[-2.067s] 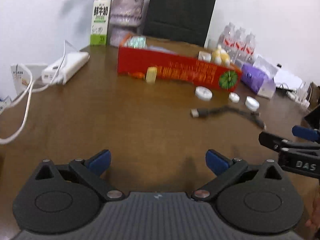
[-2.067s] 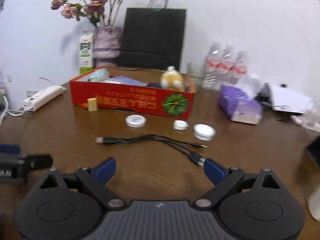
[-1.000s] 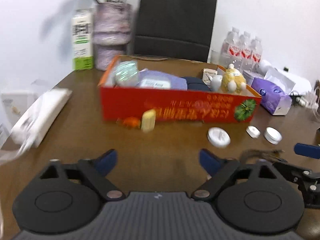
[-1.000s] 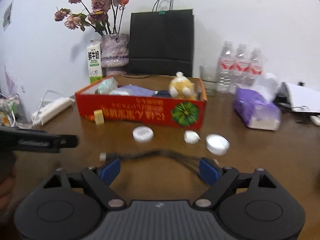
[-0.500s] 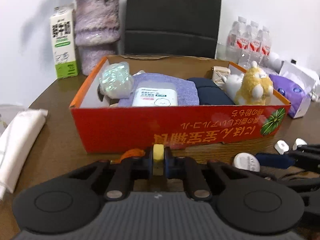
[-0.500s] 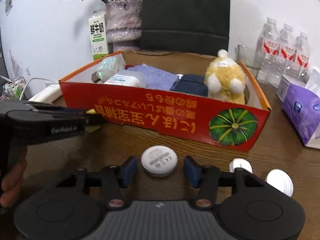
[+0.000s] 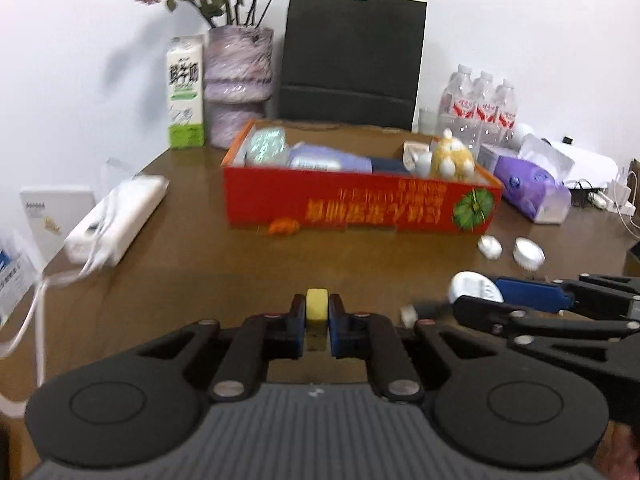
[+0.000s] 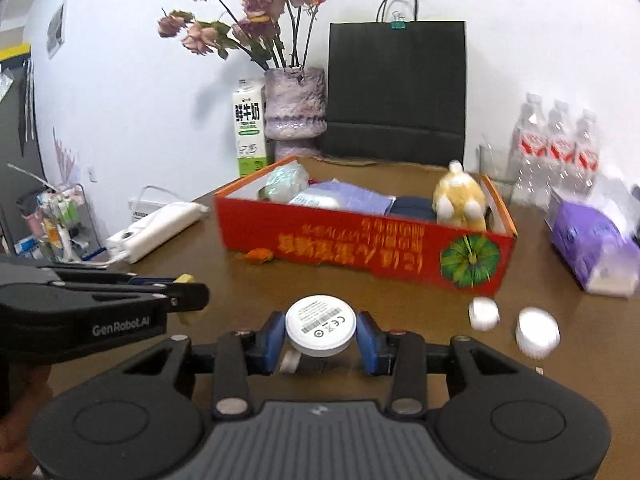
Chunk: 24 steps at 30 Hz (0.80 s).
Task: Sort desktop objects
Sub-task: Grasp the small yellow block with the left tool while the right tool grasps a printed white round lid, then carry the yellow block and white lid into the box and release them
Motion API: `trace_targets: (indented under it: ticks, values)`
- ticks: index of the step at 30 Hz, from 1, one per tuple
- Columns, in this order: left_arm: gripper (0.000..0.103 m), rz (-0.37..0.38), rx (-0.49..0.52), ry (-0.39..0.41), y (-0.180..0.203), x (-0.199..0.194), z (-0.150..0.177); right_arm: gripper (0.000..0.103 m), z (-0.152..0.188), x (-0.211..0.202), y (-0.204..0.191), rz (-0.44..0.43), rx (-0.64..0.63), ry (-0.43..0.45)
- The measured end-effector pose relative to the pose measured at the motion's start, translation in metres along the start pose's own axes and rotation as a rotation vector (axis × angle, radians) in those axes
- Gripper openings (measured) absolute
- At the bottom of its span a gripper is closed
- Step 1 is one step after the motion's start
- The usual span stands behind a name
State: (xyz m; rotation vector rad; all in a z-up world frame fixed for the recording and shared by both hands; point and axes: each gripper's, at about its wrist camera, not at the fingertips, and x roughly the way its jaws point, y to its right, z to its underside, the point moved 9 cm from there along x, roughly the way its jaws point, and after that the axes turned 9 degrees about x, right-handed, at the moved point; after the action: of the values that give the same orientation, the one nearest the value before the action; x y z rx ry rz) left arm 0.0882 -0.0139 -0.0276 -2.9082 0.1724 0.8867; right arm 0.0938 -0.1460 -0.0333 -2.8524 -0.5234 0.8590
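Both held pieces now farther from box [image 7: 360, 208]; disc's [image 8: 320, 326] label only right-wrist.

We see a box [image 8: 362, 242] in the middle of the table [image 8: 208, 280], with a plush toy [image 8: 460, 200] at its right end and a wrapped bundle [image 8: 286, 180] at its left end. Behind the box stand a carton [image 8: 249, 134], a vase [image 8: 294, 106] to its right, then a paper bag [image 8: 396, 88]. Bottles [image 8: 556, 152] stand right of the bag, a tissue pack [image 8: 592, 244] before them. A power strip [image 8: 156, 226] lies left of the box. Two small caps [image 8: 484, 313] lie before the box's right corner.
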Motion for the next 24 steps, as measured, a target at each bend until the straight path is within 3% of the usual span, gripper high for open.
trace_targets:
  ticks: [7,14,19,24]
  values:
    - [0.012,-0.012,-0.01,0.015,-0.001,-0.042,0.034,0.038,0.05,-0.045,-0.001,0.04,-0.03,-0.033]
    - [0.012,0.012,-0.018,0.077,-0.002,-0.074,0.036,0.038,0.065,-0.071,0.002,0.053,-0.007,-0.027]
    - [0.012,0.016,-0.013,0.101,-0.001,-0.08,0.023,0.038,0.058,-0.078,0.003,0.043,-0.008,-0.002]
    - [0.012,0.063,-0.004,0.11,-0.017,-0.069,-0.031,0.038,0.017,-0.078,0.007,0.022,-0.02,0.051]
